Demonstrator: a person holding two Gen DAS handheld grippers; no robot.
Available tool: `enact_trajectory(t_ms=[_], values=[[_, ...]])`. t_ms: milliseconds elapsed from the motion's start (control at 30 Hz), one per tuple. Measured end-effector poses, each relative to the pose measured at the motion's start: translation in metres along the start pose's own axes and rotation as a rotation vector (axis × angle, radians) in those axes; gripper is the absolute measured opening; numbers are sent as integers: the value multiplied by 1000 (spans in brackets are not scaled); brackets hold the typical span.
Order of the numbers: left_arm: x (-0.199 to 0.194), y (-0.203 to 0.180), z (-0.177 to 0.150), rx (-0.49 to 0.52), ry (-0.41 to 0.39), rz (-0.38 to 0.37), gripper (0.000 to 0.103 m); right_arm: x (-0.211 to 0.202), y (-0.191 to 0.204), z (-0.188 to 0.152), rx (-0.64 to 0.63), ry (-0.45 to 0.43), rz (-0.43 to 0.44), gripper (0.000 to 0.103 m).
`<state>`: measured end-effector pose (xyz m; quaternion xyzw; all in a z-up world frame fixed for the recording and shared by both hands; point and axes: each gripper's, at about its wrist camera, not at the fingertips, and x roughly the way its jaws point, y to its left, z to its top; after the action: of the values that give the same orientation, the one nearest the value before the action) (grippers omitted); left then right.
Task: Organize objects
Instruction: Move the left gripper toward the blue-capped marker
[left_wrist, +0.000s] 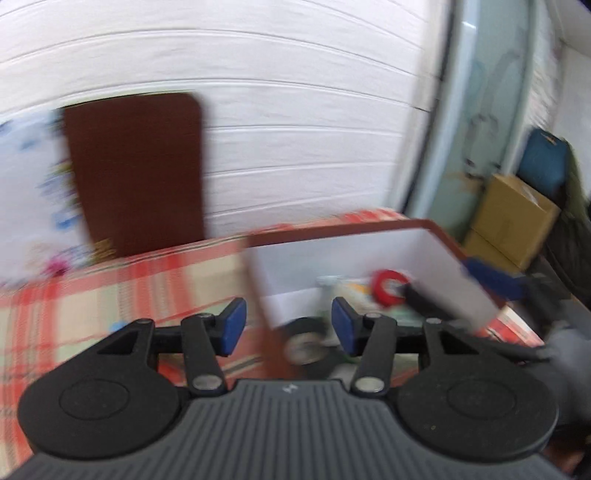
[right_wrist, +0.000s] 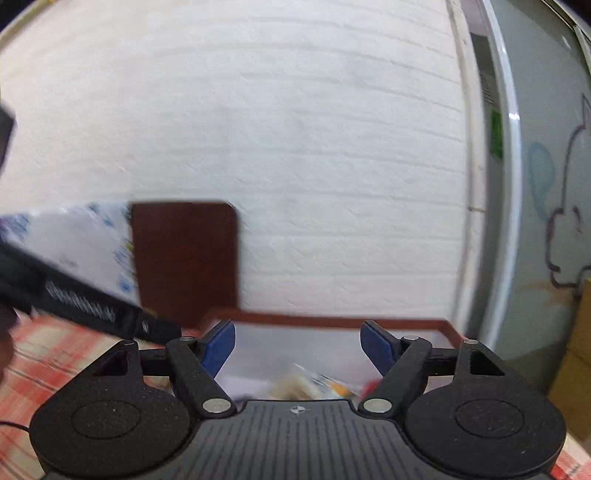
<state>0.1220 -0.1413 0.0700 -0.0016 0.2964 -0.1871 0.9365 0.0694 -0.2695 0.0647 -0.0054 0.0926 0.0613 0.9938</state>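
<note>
Left wrist view: a white panelled wall (left_wrist: 295, 122) fills the space ahead of the left gripper (left_wrist: 286, 326), and a checked red cloth (left_wrist: 122, 291) covers the table under it. A white box (left_wrist: 373, 254) with a brown rim sits just ahead and to the right of the fingers, its near left corner lying between them. To the far right stand a pale door (left_wrist: 476, 122) and cardboard cartons (left_wrist: 513, 221). A dark brown board (left_wrist: 136, 170) leans upright ahead to the left, with a printed white bag (left_wrist: 29, 192) further left. Inside the box a red tape roll (left_wrist: 386, 288) lies ahead to the right, beside blurred items I cannot make out. The right gripper (left_wrist: 491, 277) reaches over the box's right rim. The left gripper's blue pads (left_wrist: 232, 326) stand well apart with nothing between them.

Right wrist view: the same wall (right_wrist: 277, 129) lies ahead, the door (right_wrist: 546, 184) to the right. The box (right_wrist: 332, 319) sits directly ahead of and under the right gripper (right_wrist: 297, 347), which hangs spread wide and empty above blurred contents. The board (right_wrist: 184, 258) stands ahead to the left, and the left gripper's black body (right_wrist: 77, 302) crosses the left edge.
</note>
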Motion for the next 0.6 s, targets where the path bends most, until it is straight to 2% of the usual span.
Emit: enact_trajectory(t_ms=[100,233,333,367,433,500,600], values=[[-14,47,-24,-66,22,107,54,-23,35,2,-11,-4,127,77],[-19,109,-65,-136,127,246,54,-19,89,-29,-83,106,318,75],[-21,147,-94,-178,172,329,54,1,127,-54,-193,201,368,68],[-22,158,-102,-196,172,347,54,13,136,-58,-201,228,378,62],[-24,180,-115,-241,168,378,54,47,149,-60,-220,270,353,51],[-23,201,-127,-291,168,398,55,83,160,-59,-268,282,275,49],[-28,205,-136,-260,112,395,58,135,166,-68,-350,338,145,50]])
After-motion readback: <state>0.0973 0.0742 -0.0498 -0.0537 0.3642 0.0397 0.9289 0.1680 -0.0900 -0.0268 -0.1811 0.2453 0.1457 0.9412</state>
